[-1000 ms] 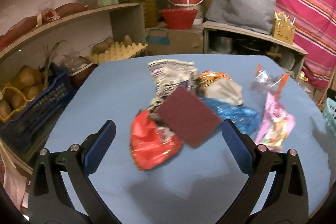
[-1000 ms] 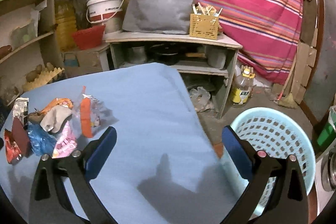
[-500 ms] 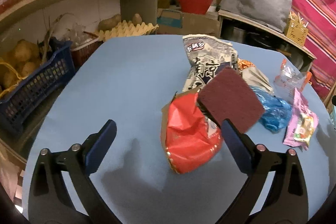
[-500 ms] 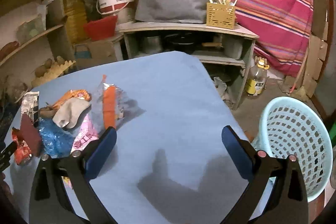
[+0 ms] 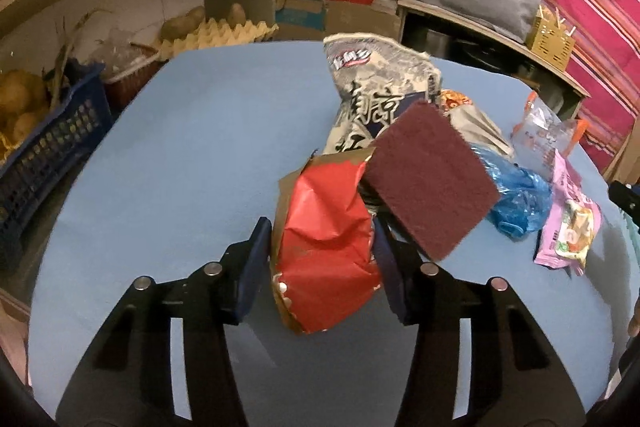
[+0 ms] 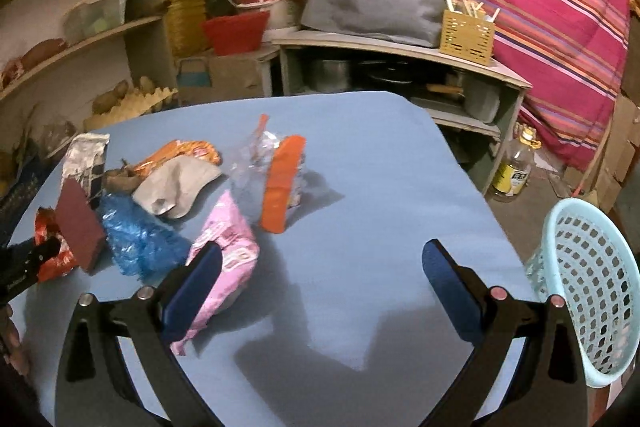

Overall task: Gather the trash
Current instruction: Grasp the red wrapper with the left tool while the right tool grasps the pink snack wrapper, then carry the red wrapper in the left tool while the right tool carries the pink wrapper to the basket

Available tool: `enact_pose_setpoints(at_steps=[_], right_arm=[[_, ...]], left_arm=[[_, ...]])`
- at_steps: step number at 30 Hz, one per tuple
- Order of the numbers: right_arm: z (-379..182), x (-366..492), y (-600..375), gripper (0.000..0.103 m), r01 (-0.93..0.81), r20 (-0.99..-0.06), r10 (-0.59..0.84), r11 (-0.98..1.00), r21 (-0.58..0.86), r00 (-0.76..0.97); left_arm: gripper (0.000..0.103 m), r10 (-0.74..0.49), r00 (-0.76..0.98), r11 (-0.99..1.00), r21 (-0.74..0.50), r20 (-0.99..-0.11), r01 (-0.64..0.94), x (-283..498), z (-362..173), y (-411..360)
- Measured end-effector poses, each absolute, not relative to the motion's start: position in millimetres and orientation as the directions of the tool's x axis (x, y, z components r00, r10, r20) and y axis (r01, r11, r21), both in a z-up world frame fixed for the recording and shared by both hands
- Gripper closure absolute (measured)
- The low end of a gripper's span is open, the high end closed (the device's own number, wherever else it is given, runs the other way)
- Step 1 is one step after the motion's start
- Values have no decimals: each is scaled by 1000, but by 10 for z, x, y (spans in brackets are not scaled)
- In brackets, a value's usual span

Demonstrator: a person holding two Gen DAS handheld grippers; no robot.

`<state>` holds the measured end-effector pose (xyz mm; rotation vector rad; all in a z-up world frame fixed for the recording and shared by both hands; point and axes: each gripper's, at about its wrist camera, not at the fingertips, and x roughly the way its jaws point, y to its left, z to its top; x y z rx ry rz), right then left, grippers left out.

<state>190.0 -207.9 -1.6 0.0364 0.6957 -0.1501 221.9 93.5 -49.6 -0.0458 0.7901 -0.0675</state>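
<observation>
A crumpled red wrapper lies on the blue table between the fingers of my left gripper. The jaws are closing and both pads touch the wrapper's sides. A maroon scouring pad leans over its right edge, with a grey printed bag behind. Blue plastic and a pink packet lie to the right. My right gripper hangs open over bare table. Its left finger is over the pink packet, and nothing sits between its pads.
A light blue laundry basket stands on the floor off the table's right edge. A clear packet with an orange strip lies mid-table. A dark blue crate of potatoes and shelves flank the left side.
My left gripper came down onto the red wrapper and its jaws narrowed from wide open to either side of it. My right gripper swung left toward the litter, still open.
</observation>
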Motion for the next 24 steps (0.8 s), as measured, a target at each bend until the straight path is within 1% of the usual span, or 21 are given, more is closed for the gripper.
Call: enact_pose_setpoints(at_steps=[6, 10, 11, 12, 13, 15, 17, 18, 19, 20, 21, 22, 24], right_arm=[[-46, 1921, -1874, 6, 114, -651, -105, 993, -28, 751], [-164, 2008, -1737, 6, 110, -686, -106, 993, -38, 720], [-209, 2038, -1705, 10, 108, -698, -104, 993, -39, 709], [-242, 2055, -1679, 18, 104, -706, -102, 994, -40, 701], [-284, 2084, -1651, 21, 99, -720, -100, 994, -43, 687], [-353, 2122, -1617, 36, 94, -740, -98, 994, -47, 665], [-412, 2151, -1600, 44, 82, -757, -78, 996, -32, 648], [-415, 2156, -1595, 51, 73, -761, -63, 997, -20, 646], [-410, 2173, -1571, 54, 60, -762, -48, 998, -12, 645], [-412, 2168, -1577, 61, 49, -763, -39, 999, -9, 645], [-413, 2170, -1563, 65, 34, -764, -28, 999, -7, 645], [-410, 2170, -1544, 67, 19, -762, -21, 1000, -11, 647], [-412, 2161, -1523, 77, 1, -760, -5, 1000, -7, 650]], left_arm=[[54, -62, 745, 998, -48, -665, 40, 2048, -287, 966], [54, -62, 766, 998, -59, -639, 31, 1965, -182, 1039], [54, -58, 770, 998, -57, -635, 28, 1950, -167, 1046], [54, -54, 771, 998, -54, -634, 26, 1940, -165, 1051], [54, -49, 772, 998, -51, -634, 21, 1934, -164, 1057], [54, -47, 768, 998, -54, -638, 16, 1933, -173, 1069], [54, -46, 766, 998, -62, -641, 8, 1934, -176, 1074], [54, -46, 766, 998, -64, -641, 6, 1935, -179, 1077], [54, -45, 767, 998, -65, -640, 3, 1935, -175, 1069], [54, -43, 768, 998, -66, -639, 2, 1938, -171, 1065], [54, -42, 770, 998, -66, -637, 0, 1943, -167, 1058], [54, -43, 771, 998, -67, -636, 1, 1946, -162, 1043], [54, -38, 775, 998, -60, -631, 1, 1947, -149, 1000]])
